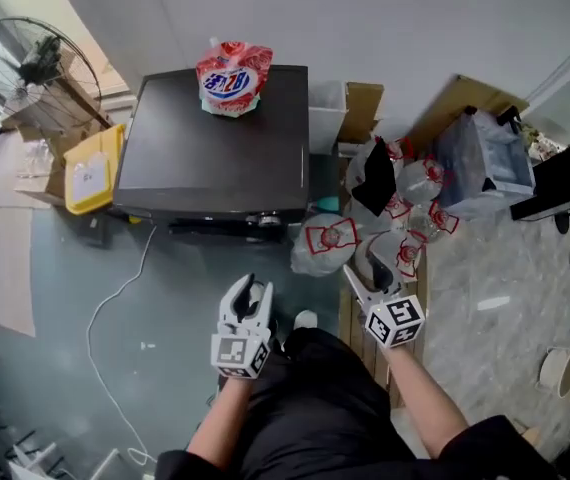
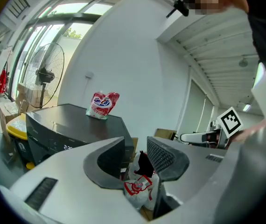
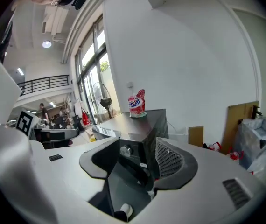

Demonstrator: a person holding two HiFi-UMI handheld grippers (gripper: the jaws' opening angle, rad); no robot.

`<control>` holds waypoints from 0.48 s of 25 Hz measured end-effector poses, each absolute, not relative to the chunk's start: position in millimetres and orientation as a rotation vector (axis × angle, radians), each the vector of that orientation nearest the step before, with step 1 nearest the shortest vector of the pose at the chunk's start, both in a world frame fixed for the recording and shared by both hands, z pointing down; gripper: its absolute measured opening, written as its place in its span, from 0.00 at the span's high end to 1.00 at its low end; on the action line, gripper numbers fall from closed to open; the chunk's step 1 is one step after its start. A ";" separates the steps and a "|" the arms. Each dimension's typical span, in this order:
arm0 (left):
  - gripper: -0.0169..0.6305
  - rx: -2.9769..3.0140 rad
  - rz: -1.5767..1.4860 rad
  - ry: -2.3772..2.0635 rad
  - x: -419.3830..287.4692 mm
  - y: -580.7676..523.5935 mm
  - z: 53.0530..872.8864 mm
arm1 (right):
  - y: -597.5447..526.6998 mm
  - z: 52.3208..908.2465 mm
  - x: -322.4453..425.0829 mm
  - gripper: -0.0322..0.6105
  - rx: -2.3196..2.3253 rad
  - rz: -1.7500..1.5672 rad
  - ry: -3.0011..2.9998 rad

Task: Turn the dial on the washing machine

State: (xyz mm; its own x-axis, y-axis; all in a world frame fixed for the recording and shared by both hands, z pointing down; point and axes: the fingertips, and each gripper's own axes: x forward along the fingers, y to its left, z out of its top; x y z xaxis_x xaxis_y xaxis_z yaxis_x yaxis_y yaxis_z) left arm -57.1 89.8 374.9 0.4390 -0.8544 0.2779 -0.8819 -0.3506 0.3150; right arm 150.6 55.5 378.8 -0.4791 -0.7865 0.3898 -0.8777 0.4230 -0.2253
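Observation:
A dark washing machine stands ahead of me, with a red and white detergent pouch on its lid. Its small grey dial sits at the right end of the front panel. In the right gripper view the dial shows through the gap between the jaws, some way off. My left gripper hovers short of the panel and points at it, open with nothing between its pads. My right gripper is beside it to the right, also open and empty. The left gripper view shows the machine at left.
Several red and white plastic bags lie on the floor right of the machine, with cardboard behind them. A yellow bin and a fan stand at left. A white cable trails across the floor.

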 end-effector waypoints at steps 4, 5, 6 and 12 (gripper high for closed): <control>0.93 2.310 0.078 -1.505 -69.0 88.6 327.5 | 49.9 339.7 141.5 0.63 1.479 0.567 -2.494; 0.94 2.328 0.066 -1.506 -71.0 87.1 314.7 | 49.5 330.2 137.8 0.65 1.480 0.558 -2.503; 0.94 2.349 0.046 -1.500 -72.8 84.9 302.1 | 49.3 320.6 134.0 0.66 1.482 0.548 -2.512; 0.96 2.386 -0.005 -1.496 -91.5 55.5 254.5 | 49.0 258.4 117.9 0.85 1.567 0.425 -2.588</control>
